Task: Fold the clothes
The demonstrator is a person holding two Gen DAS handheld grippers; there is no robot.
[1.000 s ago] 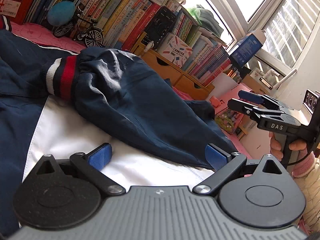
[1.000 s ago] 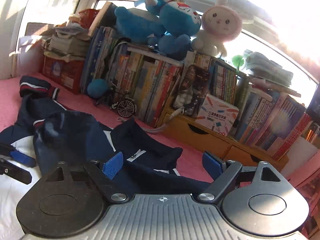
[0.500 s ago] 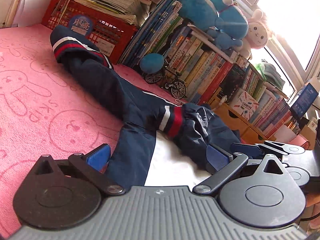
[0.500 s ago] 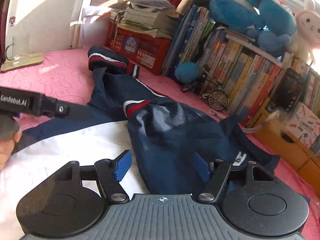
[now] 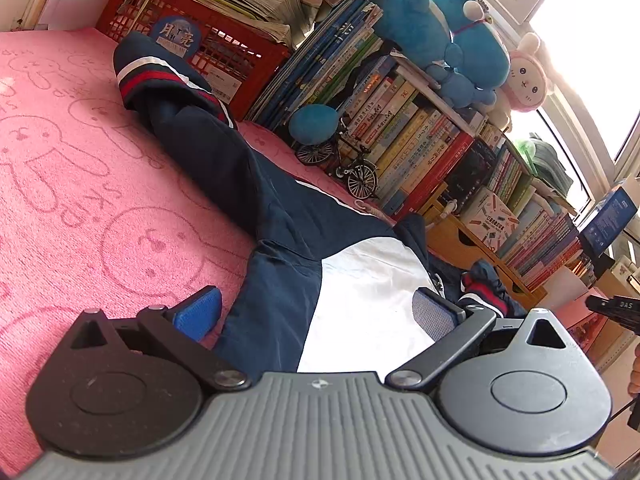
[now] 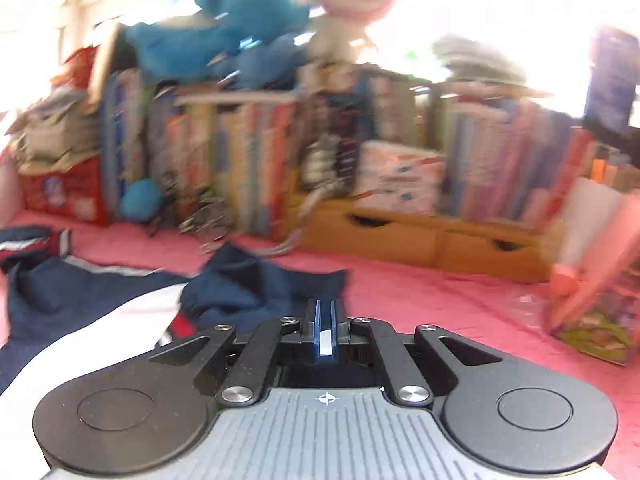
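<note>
Two grippers flank the jacket [image 5: 280, 272] on the pink bedspread [image 5: 80, 168], left gripper [image 5: 316, 312] spread, right gripper [image 6: 325, 328] pressed together on nothing, so the fold may fail.

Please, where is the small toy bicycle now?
In the left wrist view the toy bicycle stands on the pink blanket at upper centre, before the row of books and beside a blue ball.

Left gripper [image 5: 316, 312]: jaws spread wide, blue pads well apart, nothing pressed between them. Right gripper [image 6: 325, 320]: jaws closed, blue pads meeting; its view is motion-blurred. Right gripper's black tip shows at the left view's right edge.
</note>
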